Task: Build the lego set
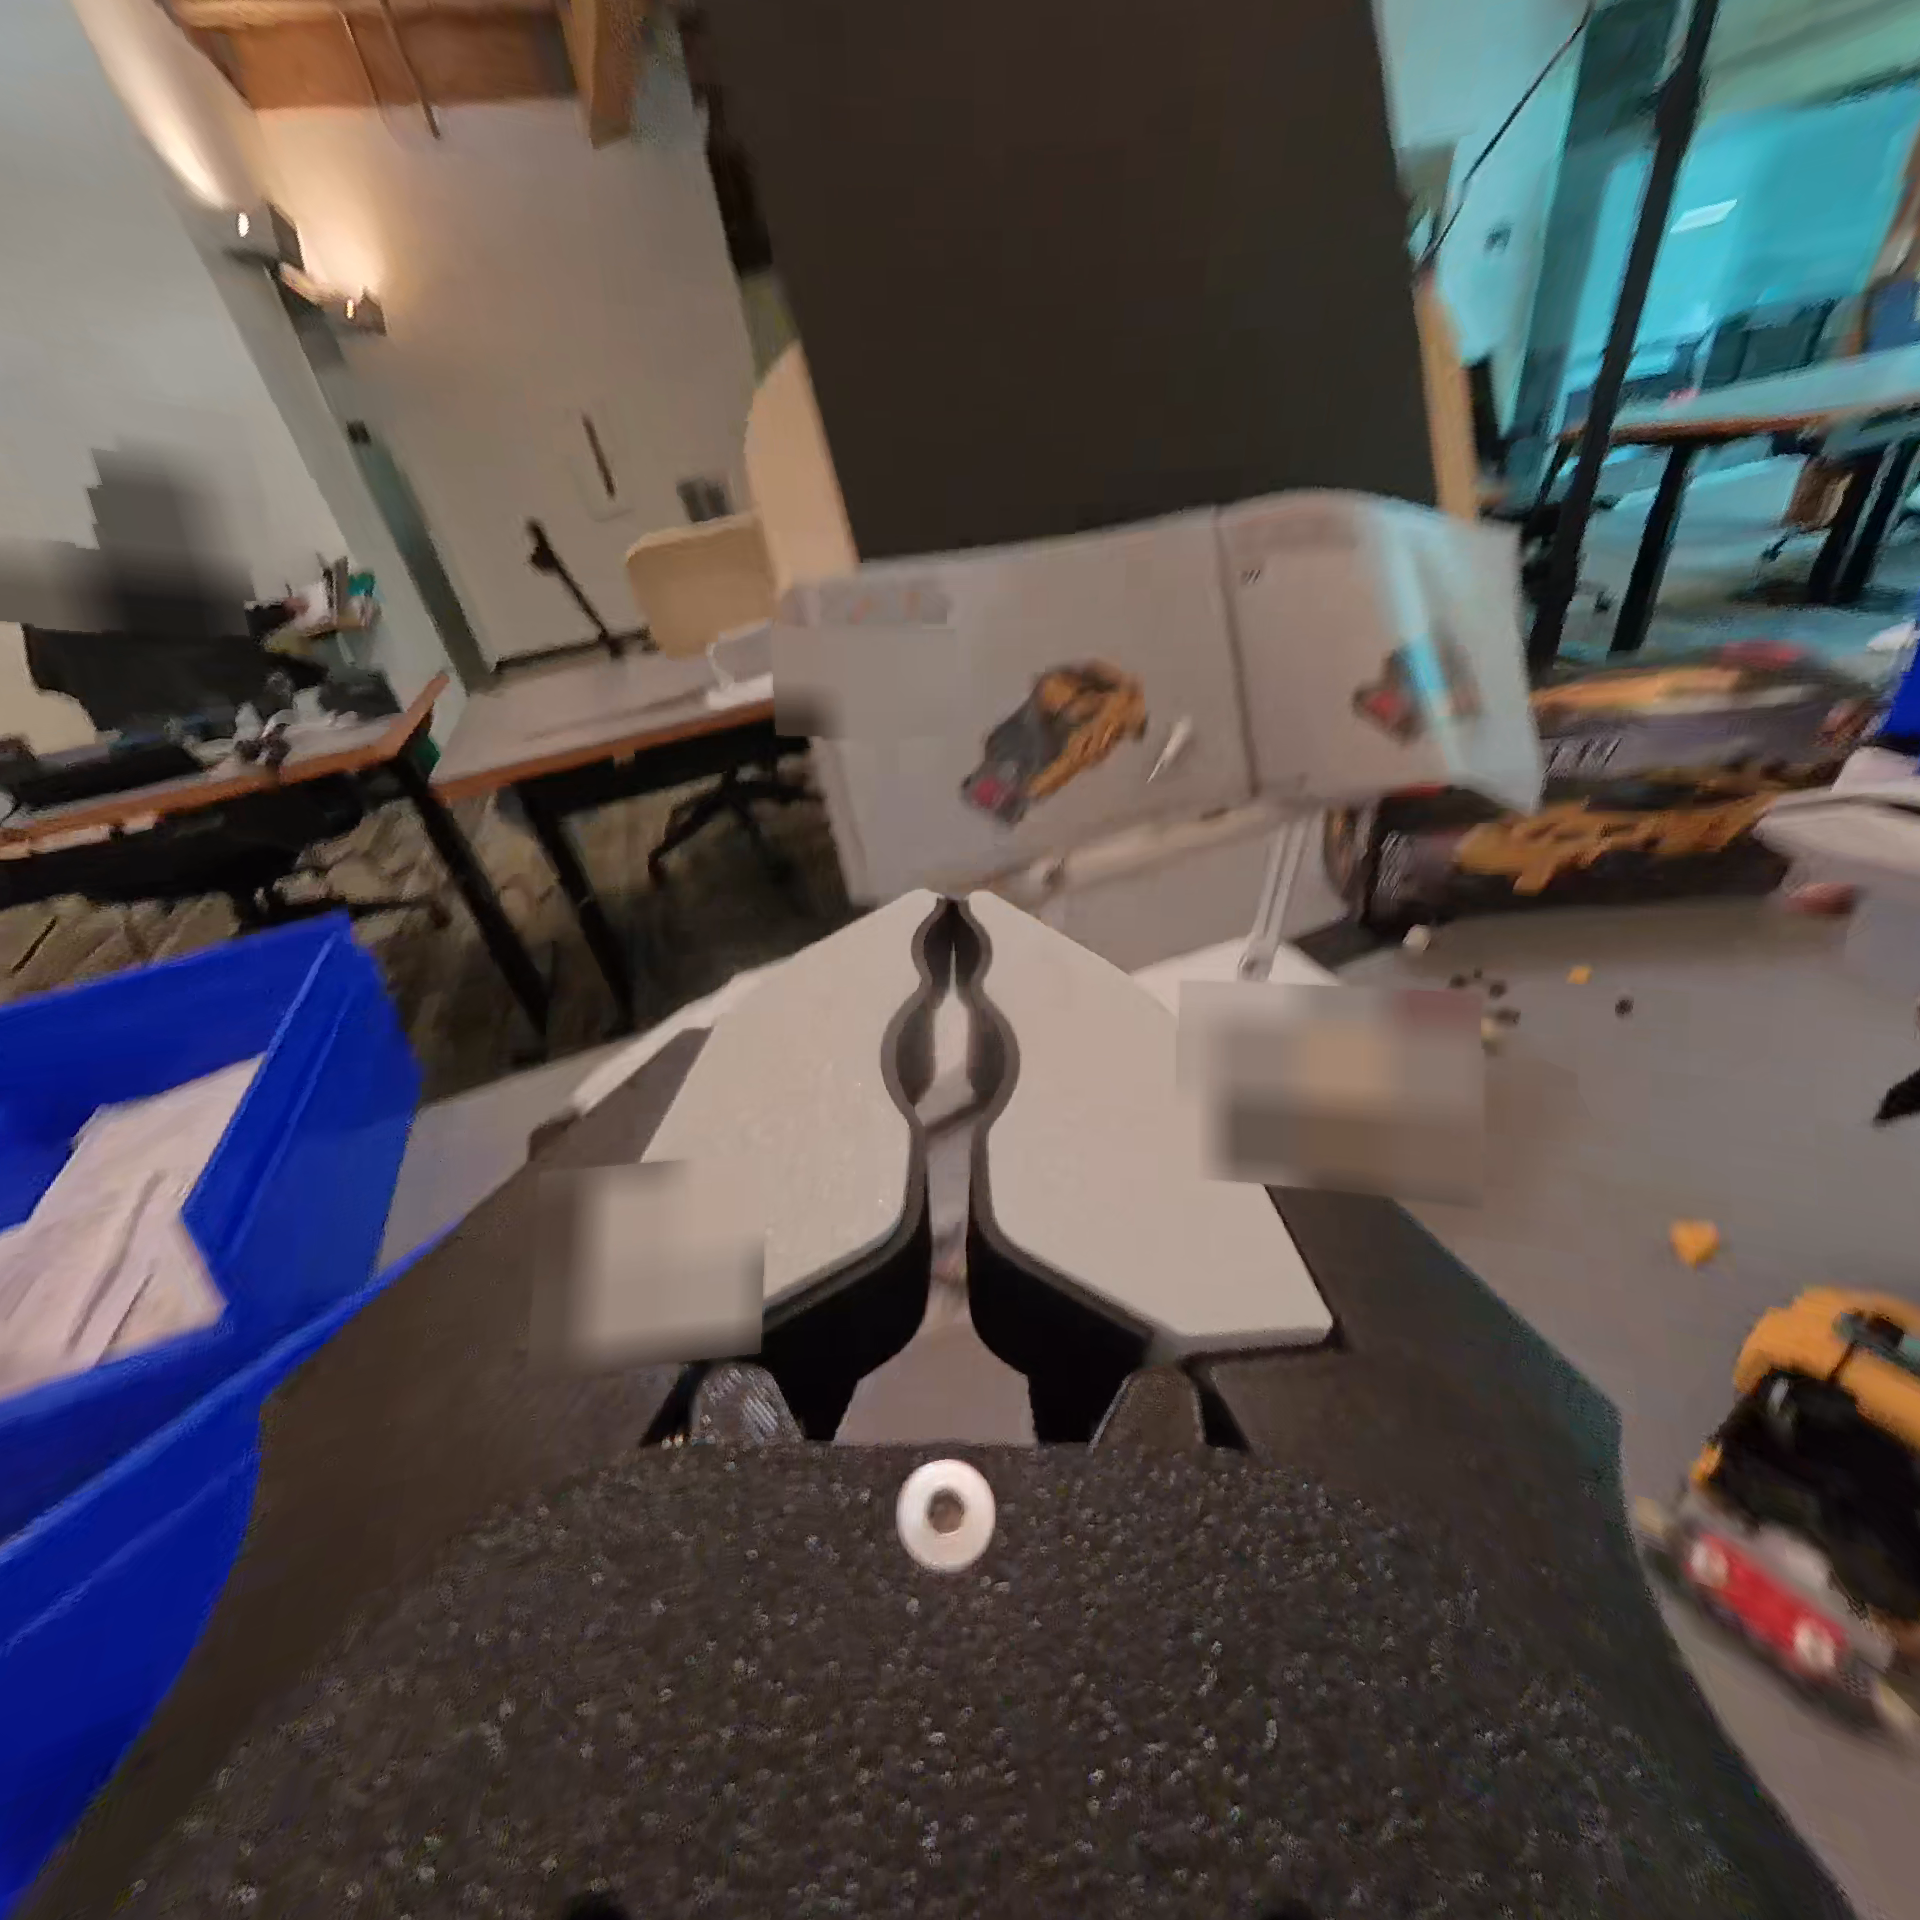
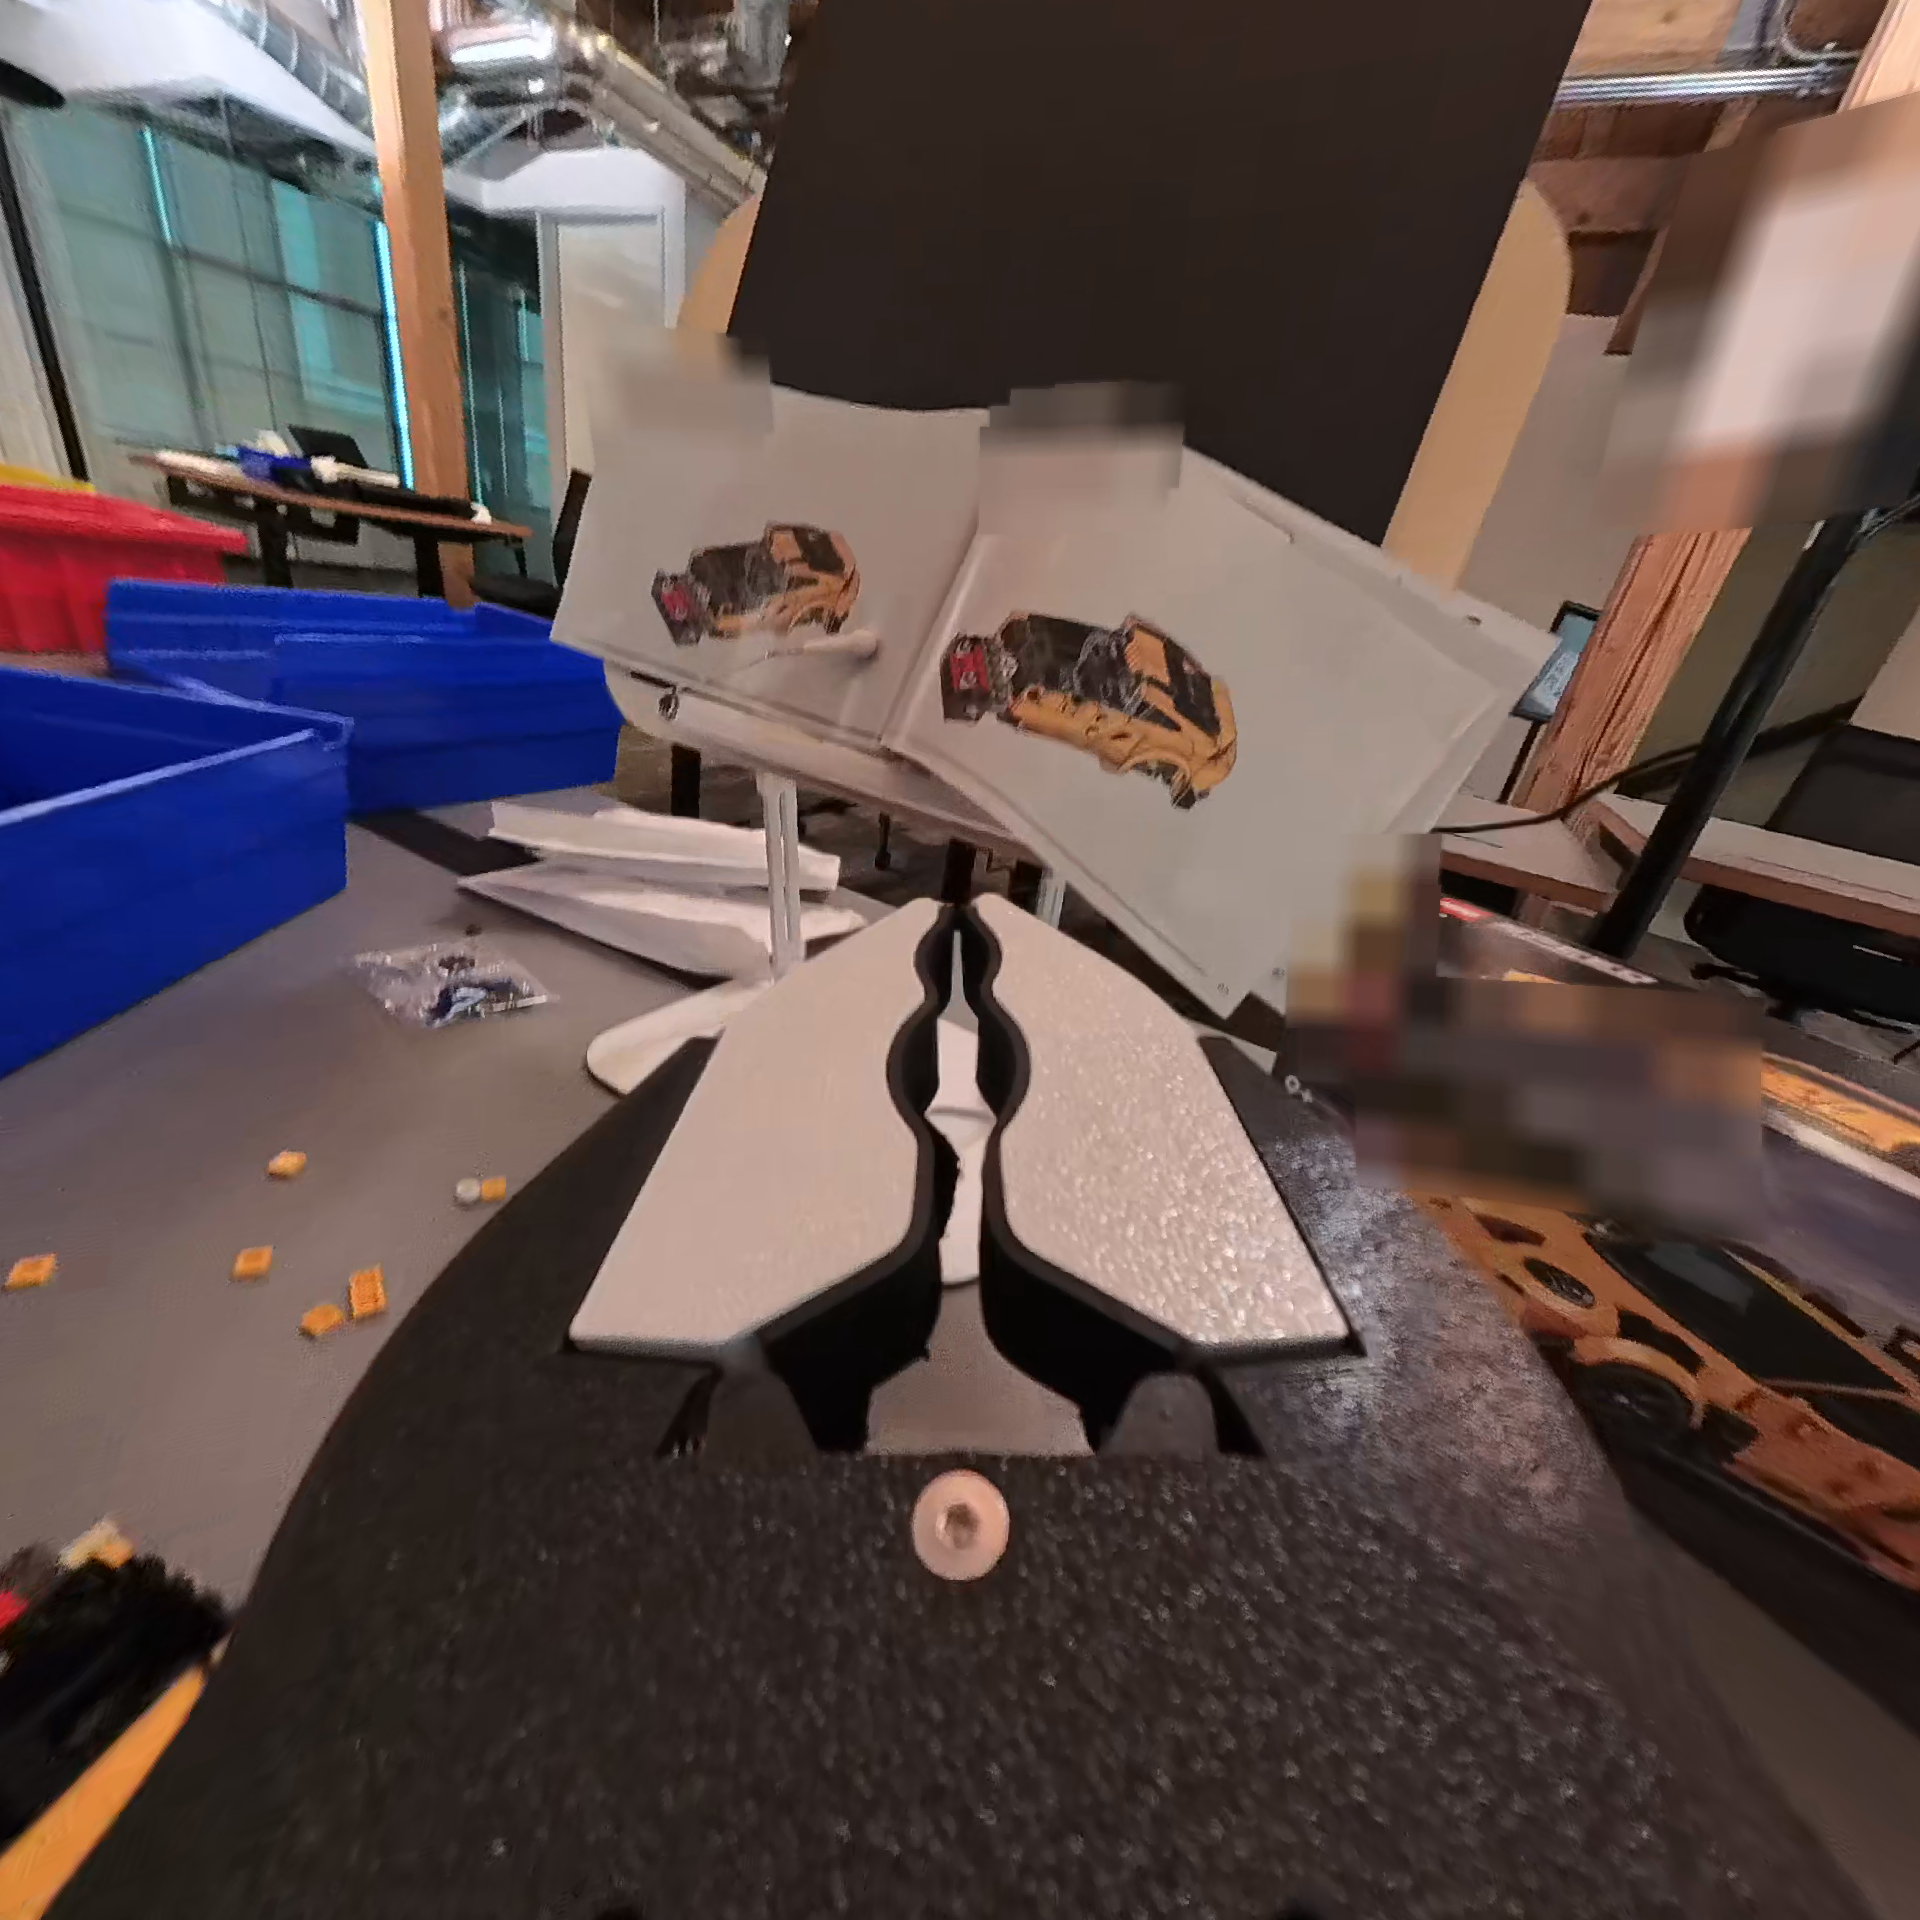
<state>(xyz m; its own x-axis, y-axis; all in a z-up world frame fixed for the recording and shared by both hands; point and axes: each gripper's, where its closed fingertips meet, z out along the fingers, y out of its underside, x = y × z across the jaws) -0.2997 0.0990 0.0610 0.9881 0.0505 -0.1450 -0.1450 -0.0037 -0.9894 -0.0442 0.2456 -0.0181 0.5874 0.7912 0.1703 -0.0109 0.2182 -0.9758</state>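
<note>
Both grippers, left gripper (image 1: 951, 909) and right gripper (image 2: 961, 914), hover clenched on nothing just before the open instruction booklet (image 2: 1091, 665) on its white stand (image 2: 779, 883), blue bins (image 2: 156, 810) to its left, loose orange bricks (image 2: 312, 1288) nearer.

Bench (image 2: 208, 1351): open booklet (image 2: 1039, 644) on a stand (image 2: 779, 914), centre rear; bins (image 2: 208, 810) to its left; folded papers (image 2: 665, 883) and a small bag of parts (image 2: 452, 982) between bins and stand; loose pieces (image 2: 312, 1288) front left; printed box (image 2: 1714, 1351) right.
</note>
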